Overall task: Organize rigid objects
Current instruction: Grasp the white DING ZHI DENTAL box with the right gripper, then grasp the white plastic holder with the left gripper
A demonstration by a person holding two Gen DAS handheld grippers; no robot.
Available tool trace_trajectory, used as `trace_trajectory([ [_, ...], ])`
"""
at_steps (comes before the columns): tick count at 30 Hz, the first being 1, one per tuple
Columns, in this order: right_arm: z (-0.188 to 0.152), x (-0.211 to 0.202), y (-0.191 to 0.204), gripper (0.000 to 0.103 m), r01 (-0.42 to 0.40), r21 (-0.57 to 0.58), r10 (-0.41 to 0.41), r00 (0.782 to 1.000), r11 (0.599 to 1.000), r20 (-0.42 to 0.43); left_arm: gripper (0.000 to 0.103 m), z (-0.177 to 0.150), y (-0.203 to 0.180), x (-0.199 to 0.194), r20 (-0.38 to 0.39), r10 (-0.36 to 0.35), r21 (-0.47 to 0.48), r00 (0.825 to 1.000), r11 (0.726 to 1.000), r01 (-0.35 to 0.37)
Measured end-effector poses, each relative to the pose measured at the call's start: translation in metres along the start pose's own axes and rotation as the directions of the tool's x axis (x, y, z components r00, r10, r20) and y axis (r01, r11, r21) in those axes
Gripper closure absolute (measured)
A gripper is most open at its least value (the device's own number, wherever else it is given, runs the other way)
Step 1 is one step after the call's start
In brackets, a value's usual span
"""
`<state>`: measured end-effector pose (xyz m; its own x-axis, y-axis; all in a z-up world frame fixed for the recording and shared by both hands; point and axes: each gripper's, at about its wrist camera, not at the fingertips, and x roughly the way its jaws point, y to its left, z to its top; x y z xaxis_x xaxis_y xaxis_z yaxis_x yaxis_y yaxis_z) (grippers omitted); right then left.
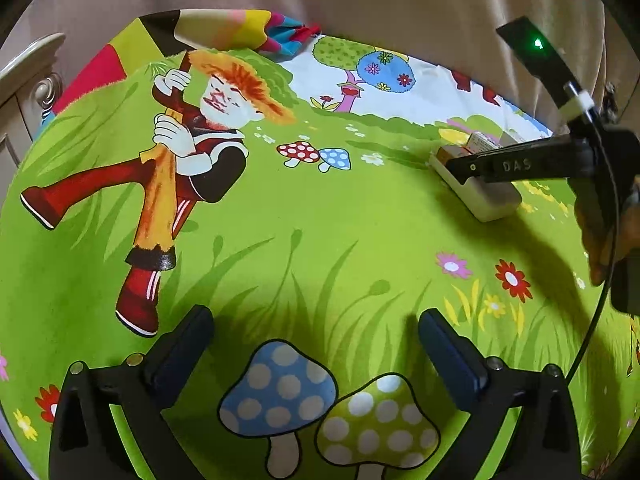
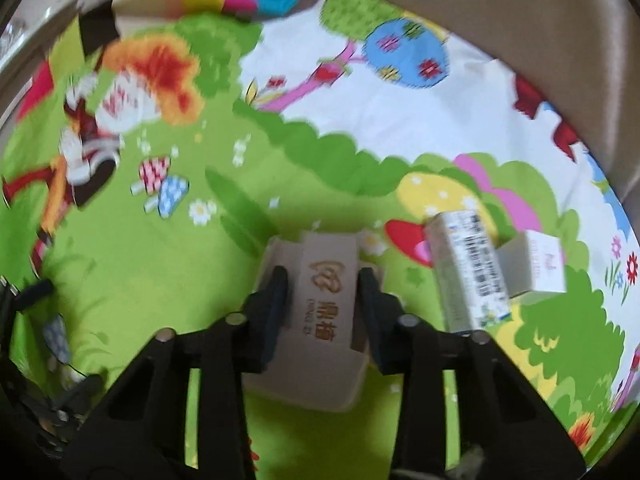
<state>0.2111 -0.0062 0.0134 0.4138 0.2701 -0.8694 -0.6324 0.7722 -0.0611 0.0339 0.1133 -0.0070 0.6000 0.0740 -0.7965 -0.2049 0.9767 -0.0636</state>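
Note:
A beige cardboard box with an orange logo lies on the cartoon-print cloth, and my right gripper is shut on it, one finger on each side. In the left wrist view the same box sits at the right under the right gripper's finger. A white box with a barcode and a small white-and-pink box lie just right of it. My left gripper is open and empty above blue and green mushroom prints.
The bright green printed cloth covers the whole surface. A striped fabric bundle lies at the far edge. Beige curtain hangs behind. A wooden furniture edge stands at the far left.

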Motion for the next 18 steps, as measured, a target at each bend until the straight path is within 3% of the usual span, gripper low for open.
trace_trajectory([
  [3,-0.005,-0.007,0.004,0.069,-0.02,0.0,0.02,0.999,1.0,0.042,0.0,0.0,0.0,0.0,0.0,-0.001,-0.001,1.0,1.0,0.001],
  [5,-0.011,-0.028,0.003,0.069,-0.056,0.041,0.05,0.99,0.998,0.132,0.0,0.0,0.0,0.0,0.0,0.0,-0.001,1.0,1.0,0.0],
  [7,-0.021,-0.061,-0.006,0.069,-0.173,0.132,0.129,0.949,0.976,0.288,0.0,0.0,0.0,0.0,0.0,0.002,0.001,1.0,1.0,-0.002],
  [8,-0.03,-0.085,-0.013,0.069,-0.231,0.168,0.147,0.902,0.958,0.405,0.0,0.0,0.0,0.0,-0.001,0.005,0.002,1.0,1.0,-0.005],
  [9,-0.035,-0.099,-0.017,0.068,-0.246,0.191,0.135,0.878,0.95,0.459,0.0,0.0,-0.001,0.0,-0.003,0.009,0.005,1.0,1.0,-0.009],
  [11,-0.05,-0.124,-0.031,0.068,-0.252,0.264,0.088,0.857,0.931,0.508,0.0,0.0,-0.002,0.001,-0.007,0.02,0.015,1.0,1.0,-0.02],
  [13,-0.071,-0.136,-0.043,0.068,-0.228,0.299,0.052,0.866,0.927,0.497,0.0,0.0,-0.003,0.002,-0.01,0.029,0.021,1.0,0.999,-0.028],
  [14,-0.081,-0.138,-0.048,0.068,-0.198,0.311,0.031,0.883,0.93,0.469,0.0,0.0,-0.004,0.002,-0.013,0.034,0.025,0.999,0.999,-0.034],
  [16,-0.102,-0.134,-0.055,0.068,-0.113,0.301,0.002,0.938,0.947,0.346,0.0,0.0,-0.005,0.003,-0.016,0.043,0.033,0.999,0.999,-0.043],
  [18,-0.13,-0.129,-0.06,0.068,-0.044,0.276,-0.018,0.976,0.96,0.218,0.0,0.0,-0.005,0.003,-0.018,0.047,0.032,0.999,0.998,-0.046],
])
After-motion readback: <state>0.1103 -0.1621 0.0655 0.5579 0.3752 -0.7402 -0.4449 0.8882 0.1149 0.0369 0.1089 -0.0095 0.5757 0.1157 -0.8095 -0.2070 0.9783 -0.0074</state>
